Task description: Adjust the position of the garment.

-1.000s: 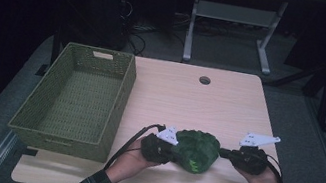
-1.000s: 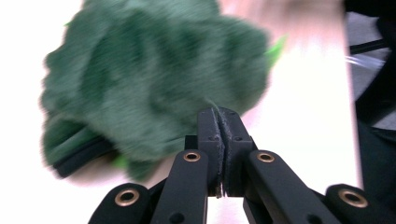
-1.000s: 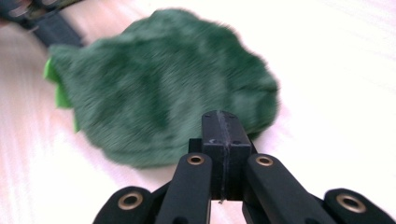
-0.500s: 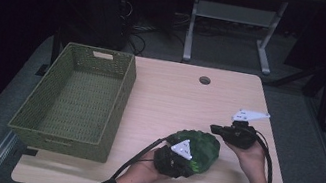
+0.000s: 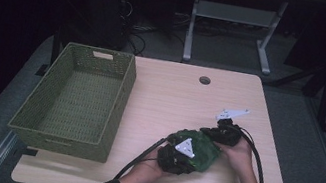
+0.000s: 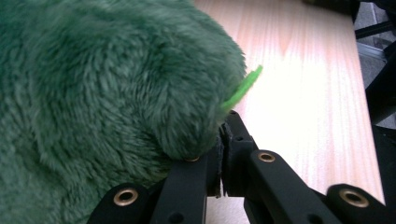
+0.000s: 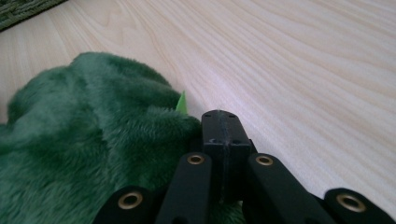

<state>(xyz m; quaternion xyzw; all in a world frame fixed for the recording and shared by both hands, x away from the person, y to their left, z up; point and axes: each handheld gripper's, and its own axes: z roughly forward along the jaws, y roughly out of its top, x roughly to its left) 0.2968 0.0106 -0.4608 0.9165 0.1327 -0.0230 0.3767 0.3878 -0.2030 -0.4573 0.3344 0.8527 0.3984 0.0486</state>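
Note:
A dark green plush (image 5: 201, 151) lies on the light wooden table (image 5: 176, 94), near its front right. My left gripper (image 5: 191, 160) comes at the plush from the lower left. In the left gripper view its jaws (image 6: 223, 127) are shut on the edge of the fur (image 6: 93, 93), where a light green tab (image 6: 243, 88) sticks out. My right gripper (image 5: 208, 132) meets the plush at its upper right. The right gripper view shows those jaws (image 7: 222, 122) shut tight, with the fur (image 7: 84, 140) pressed against their left side and a light green tip (image 7: 181, 101) beside them.
A green woven basket (image 5: 117, 109) stands on the left part of the table, and its corner (image 7: 18, 9) appears in the right gripper view. A round cable hole (image 5: 204, 80) sits near the far edge. Black cables trail off the front edge. A metal stand (image 5: 235, 18) is behind the table.
The plush has shifted right and turned between the grippers. My left gripper has come down to its lower left; my right gripper has moved up and away to its upper right.

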